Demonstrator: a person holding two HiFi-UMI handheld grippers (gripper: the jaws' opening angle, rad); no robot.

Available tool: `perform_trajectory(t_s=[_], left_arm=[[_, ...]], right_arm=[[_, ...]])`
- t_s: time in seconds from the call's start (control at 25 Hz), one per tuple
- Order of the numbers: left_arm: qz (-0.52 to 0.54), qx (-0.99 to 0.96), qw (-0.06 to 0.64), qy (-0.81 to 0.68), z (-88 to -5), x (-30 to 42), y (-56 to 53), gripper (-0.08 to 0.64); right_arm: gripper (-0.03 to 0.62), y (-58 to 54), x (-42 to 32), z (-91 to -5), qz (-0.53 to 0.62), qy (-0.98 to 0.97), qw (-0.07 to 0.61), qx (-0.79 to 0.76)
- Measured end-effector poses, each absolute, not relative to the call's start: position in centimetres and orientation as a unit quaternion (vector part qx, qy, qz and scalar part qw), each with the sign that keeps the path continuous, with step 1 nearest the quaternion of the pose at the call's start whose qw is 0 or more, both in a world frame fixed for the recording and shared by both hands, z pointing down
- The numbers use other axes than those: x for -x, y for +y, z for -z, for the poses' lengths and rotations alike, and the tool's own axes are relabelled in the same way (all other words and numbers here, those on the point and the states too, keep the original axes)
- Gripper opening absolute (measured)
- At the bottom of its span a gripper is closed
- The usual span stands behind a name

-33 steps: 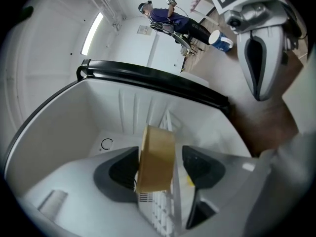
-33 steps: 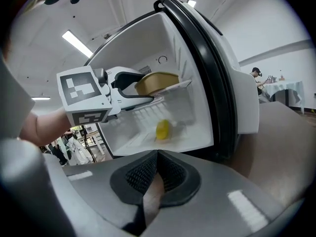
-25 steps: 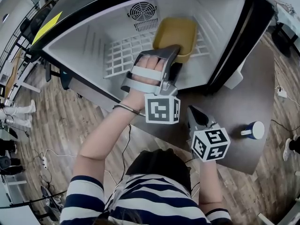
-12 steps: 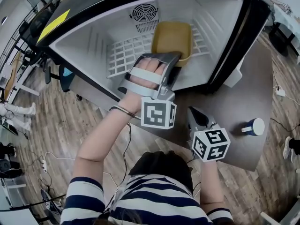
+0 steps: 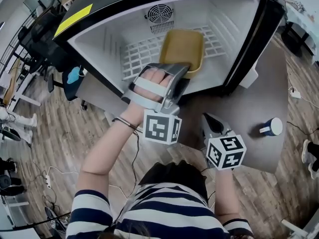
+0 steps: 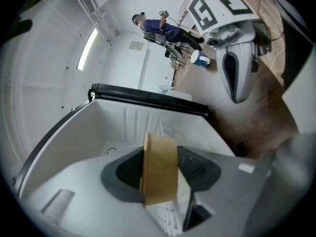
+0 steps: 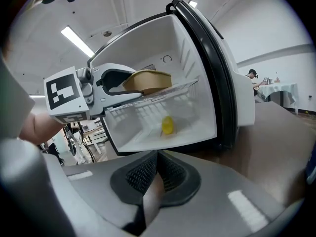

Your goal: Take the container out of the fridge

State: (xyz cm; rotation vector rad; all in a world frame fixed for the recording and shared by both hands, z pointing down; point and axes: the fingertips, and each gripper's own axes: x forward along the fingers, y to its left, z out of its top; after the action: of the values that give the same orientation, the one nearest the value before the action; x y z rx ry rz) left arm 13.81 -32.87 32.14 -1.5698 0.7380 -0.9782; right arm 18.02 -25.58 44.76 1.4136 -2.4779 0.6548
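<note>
Drew the left gripper (image 5: 183,72) back from the fridge (image 5: 99,54) toward the body across 1 second. Dragged the container (image 5: 182,45) along with it, forward over the wire shelf (image 5: 137,59). Carried it away from the fan (image 5: 160,14) on the back wall and nearer the shelf's front edge. Brought the gripper's marker cube (image 5: 160,127) down and to the left in the head view.

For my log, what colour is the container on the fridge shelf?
The container is mustard yellow, clearest in the head view; the left gripper holds its rim.
</note>
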Motion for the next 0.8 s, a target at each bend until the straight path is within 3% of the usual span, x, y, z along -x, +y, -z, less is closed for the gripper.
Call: perform_trajectory(t_s=[0.8], left_arm=[[0.321,0.734,0.549,0.240,-30.4,-8.9,-24.6,0.000]], right_arm=[[-0.006,-20.5,-16.4,-40.0,-0.200,-0.805,0.096,-0.551]])
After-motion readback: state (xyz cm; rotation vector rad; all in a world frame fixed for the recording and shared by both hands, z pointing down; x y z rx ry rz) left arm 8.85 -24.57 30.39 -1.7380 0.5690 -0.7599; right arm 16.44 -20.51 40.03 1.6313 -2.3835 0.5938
